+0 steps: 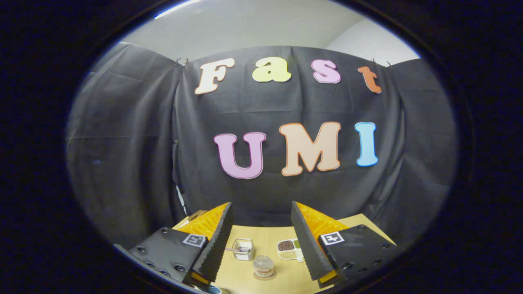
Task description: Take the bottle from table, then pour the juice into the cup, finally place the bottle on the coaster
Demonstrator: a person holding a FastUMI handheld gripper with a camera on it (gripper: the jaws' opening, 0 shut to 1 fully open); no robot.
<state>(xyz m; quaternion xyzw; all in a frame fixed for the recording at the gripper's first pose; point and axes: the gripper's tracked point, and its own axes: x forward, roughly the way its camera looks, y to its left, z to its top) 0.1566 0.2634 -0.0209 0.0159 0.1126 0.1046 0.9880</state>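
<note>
Parted tongs (261, 241) above bottle (263, 266).

Gripper (261, 228) held level, fingers spread wide apart at 7 and 5 o'clock, nothing between them.

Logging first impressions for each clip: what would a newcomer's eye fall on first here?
First the gripper, its two ridged fingers spread open and holding nothing, over a light wooden table. Between the fingers on the table stand a small clear jar on a round coaster, a clear square container beyond it, and a divided white dish of seeds or beans. Behind hangs the black cloth wall.
</note>
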